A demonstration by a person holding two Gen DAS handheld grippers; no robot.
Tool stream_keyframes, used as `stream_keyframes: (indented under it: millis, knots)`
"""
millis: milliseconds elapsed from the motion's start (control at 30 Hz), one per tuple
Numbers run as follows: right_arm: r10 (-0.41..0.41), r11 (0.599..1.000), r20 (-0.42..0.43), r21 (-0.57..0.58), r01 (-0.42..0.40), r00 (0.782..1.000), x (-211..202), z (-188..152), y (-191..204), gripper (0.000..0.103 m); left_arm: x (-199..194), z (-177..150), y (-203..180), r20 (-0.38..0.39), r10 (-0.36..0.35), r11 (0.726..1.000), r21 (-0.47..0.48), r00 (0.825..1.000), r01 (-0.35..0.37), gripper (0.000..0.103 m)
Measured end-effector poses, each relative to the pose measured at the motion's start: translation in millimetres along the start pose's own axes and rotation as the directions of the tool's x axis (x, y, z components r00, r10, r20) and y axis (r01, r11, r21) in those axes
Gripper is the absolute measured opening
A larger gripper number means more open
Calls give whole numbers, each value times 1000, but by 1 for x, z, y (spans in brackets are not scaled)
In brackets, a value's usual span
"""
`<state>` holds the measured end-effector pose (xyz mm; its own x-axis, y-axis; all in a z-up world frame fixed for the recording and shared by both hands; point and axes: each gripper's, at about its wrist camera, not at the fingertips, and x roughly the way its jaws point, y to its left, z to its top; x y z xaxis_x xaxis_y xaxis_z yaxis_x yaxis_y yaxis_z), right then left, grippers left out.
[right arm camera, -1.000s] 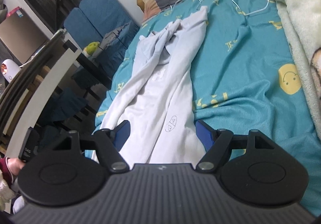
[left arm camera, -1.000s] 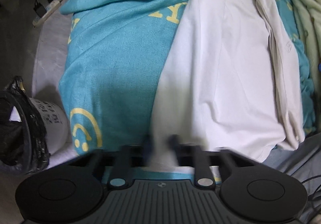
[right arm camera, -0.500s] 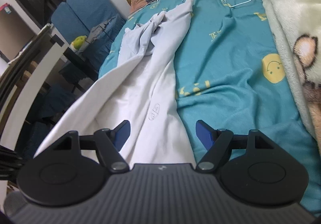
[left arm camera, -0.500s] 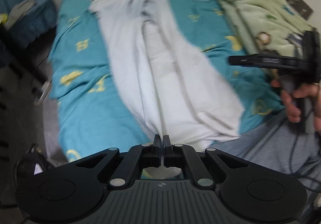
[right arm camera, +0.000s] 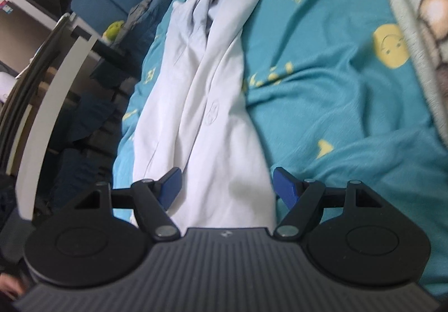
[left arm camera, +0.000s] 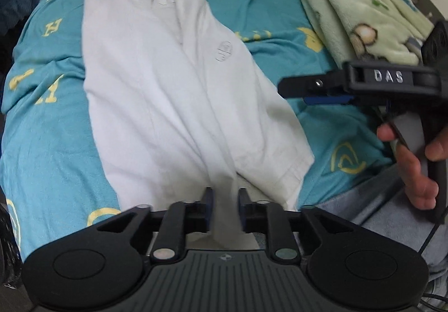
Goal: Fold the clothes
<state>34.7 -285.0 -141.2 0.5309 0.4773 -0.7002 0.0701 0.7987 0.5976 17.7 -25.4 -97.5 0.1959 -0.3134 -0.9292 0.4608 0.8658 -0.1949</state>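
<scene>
White cloth runs between the left gripper (left arm camera: 225,207), jaws parted and not clamped. Right gripper (right arm camera: 226,186) gapes empty over the shirt (left arm camera: 168,93), lying lengthwise on the bedsheet (left arm camera: 50,144). Risk: hem slips free, bunching.

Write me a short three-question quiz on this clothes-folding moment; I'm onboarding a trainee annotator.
1. True or false: the left gripper is clamped shut on the white garment.
2. The right gripper is: A) open B) shut on the sheet C) out of view.
3. What lies along the far side of the teal bedsheet?

Key:
1. False; its jaws stand apart with a fabric ridge between them.
2. A.
3. A pale green blanket.
</scene>
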Motion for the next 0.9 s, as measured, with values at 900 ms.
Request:
stream_keyframes:
  millis: [900]
  knots:
    - [141,990,-277,46,-133,950,42,-24,8,74,22,-5,97,-76,-53,899,-438,996,14,72]
